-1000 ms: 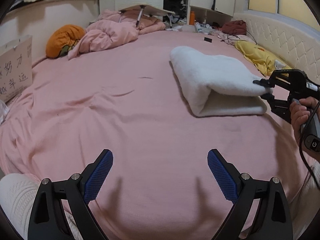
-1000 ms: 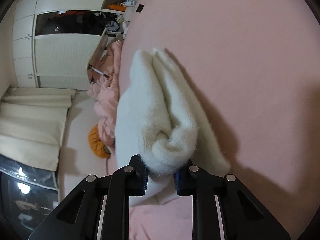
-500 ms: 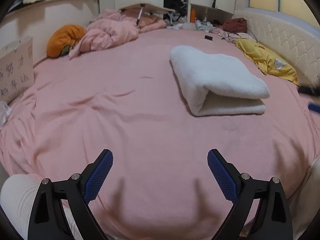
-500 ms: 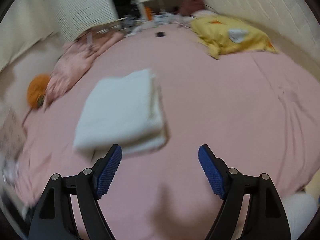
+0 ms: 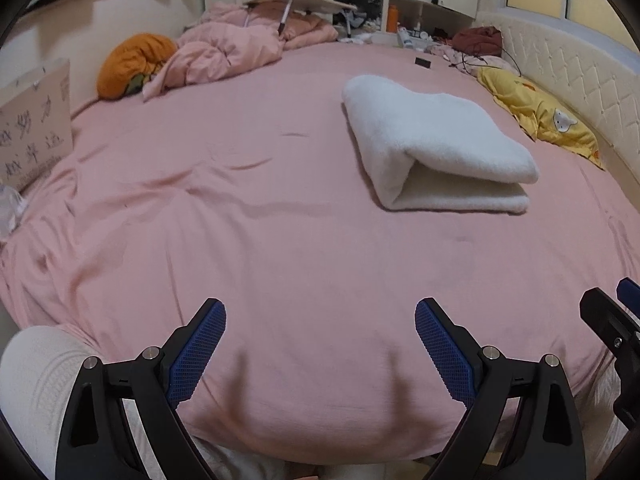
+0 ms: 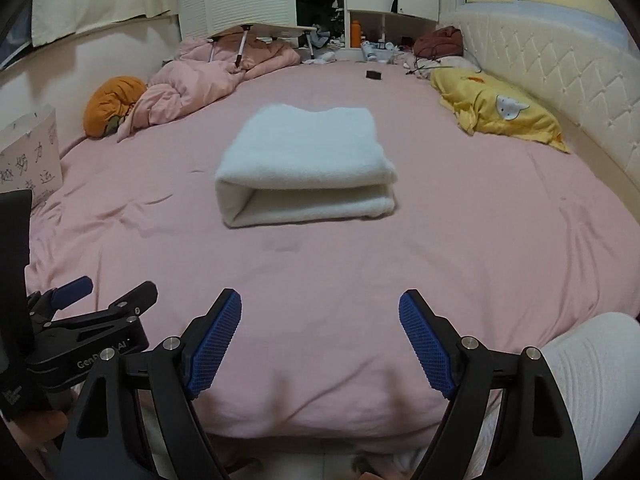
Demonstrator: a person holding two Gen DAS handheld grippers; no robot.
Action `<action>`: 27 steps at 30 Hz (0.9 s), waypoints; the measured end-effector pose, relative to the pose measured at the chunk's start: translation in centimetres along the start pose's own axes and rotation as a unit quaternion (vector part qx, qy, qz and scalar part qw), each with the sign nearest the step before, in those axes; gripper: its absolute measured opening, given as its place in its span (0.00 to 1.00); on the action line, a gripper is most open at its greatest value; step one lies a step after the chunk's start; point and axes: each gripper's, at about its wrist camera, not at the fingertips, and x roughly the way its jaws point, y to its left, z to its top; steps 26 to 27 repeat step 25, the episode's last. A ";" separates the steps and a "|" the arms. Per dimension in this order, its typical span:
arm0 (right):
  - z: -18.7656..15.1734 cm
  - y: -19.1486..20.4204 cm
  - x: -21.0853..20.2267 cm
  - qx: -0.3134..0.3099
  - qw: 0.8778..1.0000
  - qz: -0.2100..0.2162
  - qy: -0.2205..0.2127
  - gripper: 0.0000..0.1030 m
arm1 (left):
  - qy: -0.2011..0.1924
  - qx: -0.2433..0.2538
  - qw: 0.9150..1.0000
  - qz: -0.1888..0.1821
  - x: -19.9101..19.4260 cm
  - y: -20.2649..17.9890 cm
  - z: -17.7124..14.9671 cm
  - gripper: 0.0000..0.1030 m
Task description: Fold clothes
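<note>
Item one: my right gripper [image 6: 320,336], held over the near edge of the bed. Its jaws have just been opening and now stand spread wide, blue pads facing each other with only pink sheet between them; nothing is held.

Item two: my left gripper [image 5: 320,344], also low at the near edge, jaws spread wide and empty. In the right wrist view it shows at the near left [image 6: 96,300], just beside my right one.

Item three: white folded garment [image 6: 304,168], fleecy, doubled over into a thick rectangle, the open layers facing near. It lies flat on the bed, mid-way across, well apart from both grippers and touching neither. From the left wrist it sits to the far right [image 5: 436,140].

Item four: pink bed sheet [image 6: 460,240], creased on the left side.

Item five: yellow pillow [image 6: 496,116], far right, against the quilted cream headboard [image 6: 560,64].

Item six: bunched pink duvet [image 6: 200,80], far left, with an orange cushion [image 6: 114,102] just beside it.

Item seven: paper bag with printed characters [image 6: 32,156], left edge of the bed.

Item eight: small dark object [image 6: 373,75] on the far sheet, possibly a phone or case; too small to tell.

Item nine: white-clad knee [image 6: 592,368], near right.
</note>
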 end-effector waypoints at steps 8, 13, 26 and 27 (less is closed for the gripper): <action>0.0 0.0 -0.1 -0.012 1.000 0.004 -0.005 0.79 | -0.001 0.003 1.000 0.004 -0.2 -0.4 0.0 0.95; -0.2 -0.6 0.1 -0.002 1.000 0.009 -0.001 0.79 | 0.000 0.006 1.000 0.006 -0.1 -0.4 0.0 0.95; -0.2 -0.7 0.9 0.008 1.000 0.017 0.014 0.79 | -0.050 -0.014 0.998 0.031 -1.1 0.2 -0.1 1.00; -0.2 -0.7 0.9 0.008 1.000 0.017 0.014 0.79 | -0.050 -0.014 0.998 0.031 -1.1 0.2 -0.1 1.00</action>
